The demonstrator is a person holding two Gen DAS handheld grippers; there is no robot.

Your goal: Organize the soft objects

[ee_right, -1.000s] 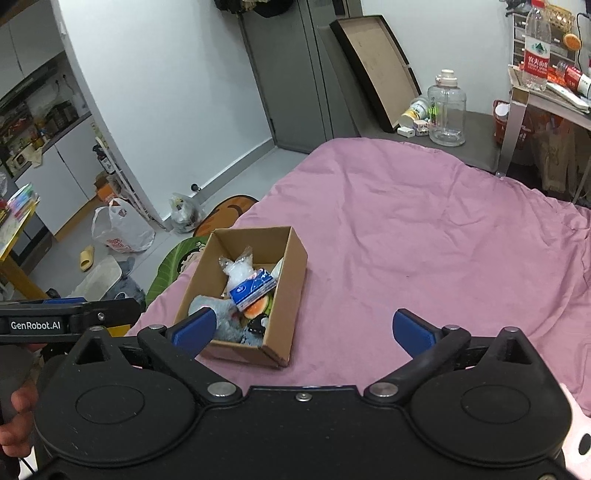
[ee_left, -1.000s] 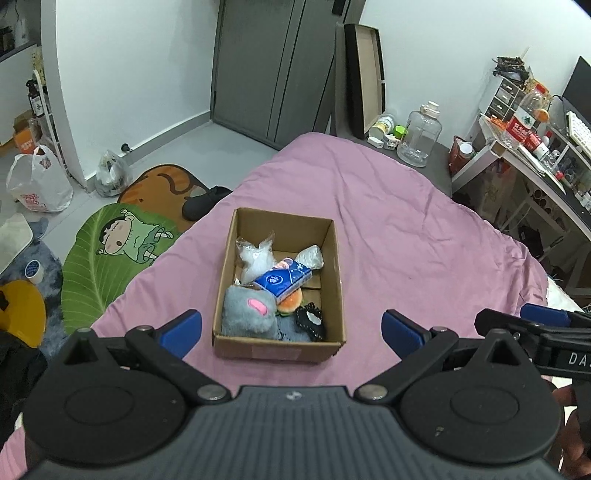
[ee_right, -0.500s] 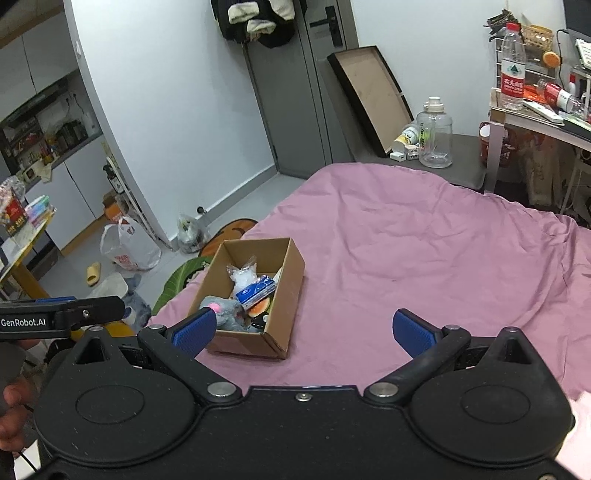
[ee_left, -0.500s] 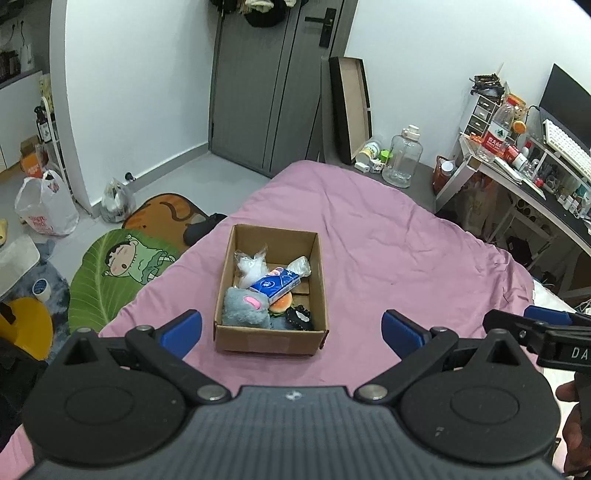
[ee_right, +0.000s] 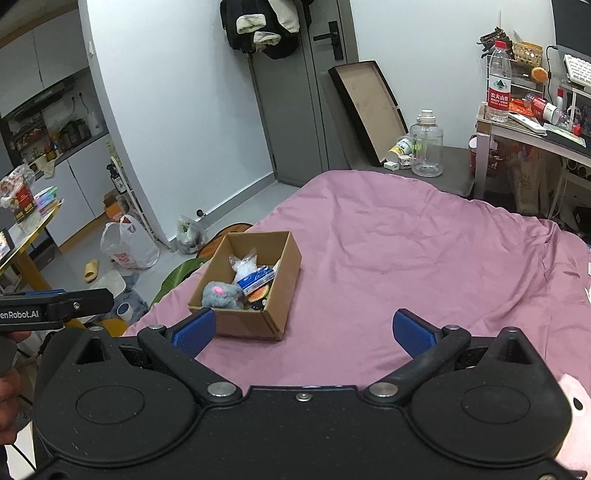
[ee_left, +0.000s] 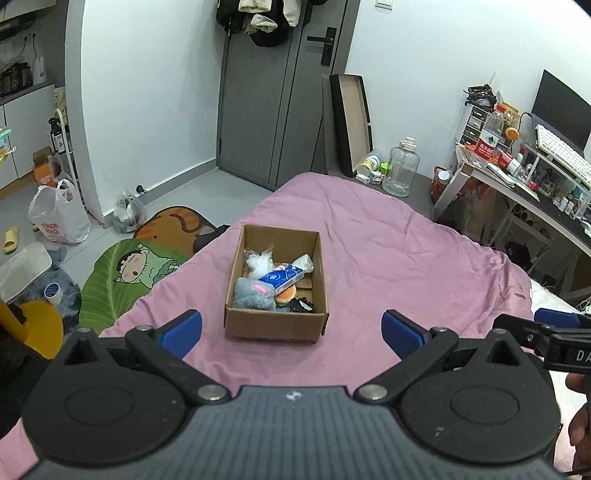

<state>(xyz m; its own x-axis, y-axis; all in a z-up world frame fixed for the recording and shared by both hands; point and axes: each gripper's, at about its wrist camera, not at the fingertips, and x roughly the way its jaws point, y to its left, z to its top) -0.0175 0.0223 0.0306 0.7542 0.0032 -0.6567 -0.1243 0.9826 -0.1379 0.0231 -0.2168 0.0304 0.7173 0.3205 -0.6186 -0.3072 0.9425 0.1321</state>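
Pulled back and raised since a second ago, both grippers: cardboard box (ee_left: 276, 284) now smaller and farther off in each view, door top and hanging clothes (ee_left: 258, 20) newly in sight. Left gripper (ee_left: 291, 330) spread wide, blue pads far apart, nothing between them. Right gripper (ee_right: 301, 328) likewise wide apart and empty.

Resting on the pink bedspread (ee_left: 388, 258), near its left edge, one open box, holding the soft things: one grey plush (ee_left: 253, 293) with a pink patch at the near left, one blue-and-white tissue pack (ee_left: 282, 275) lying across the middle, one clear crinkled bag (ee_left: 258, 260) toward the far left, one orange round toy (ee_left: 286, 294) under the pack, one small black item (ee_left: 302, 304) at the near right corner. Nothing soft left loose on the bedspread in the left view.

Seen only from the left wrist: leaf-shaped cartoon rug (ee_left: 125, 273) on the floor beside the bed, monitor (ee_left: 561, 110) and keyboard (ee_left: 561, 151) on the desk, tip of the right gripper at the right edge, part of a hand (ee_left: 580, 432) below it.

Seen only from the right wrist: kitchen shelves (ee_right: 55, 129) at far left, yellow-legged table (ee_right: 22, 236) with packets, tip of the left gripper at the left edge, a pink-and-white shape (ee_right: 572, 398) at the bottom right corner, too cropped to identify.

Common to both: one large clear jug (ee_right: 426, 147), one leaning flat carton (ee_right: 369, 99), one white plastic bag (ee_right: 127, 245).
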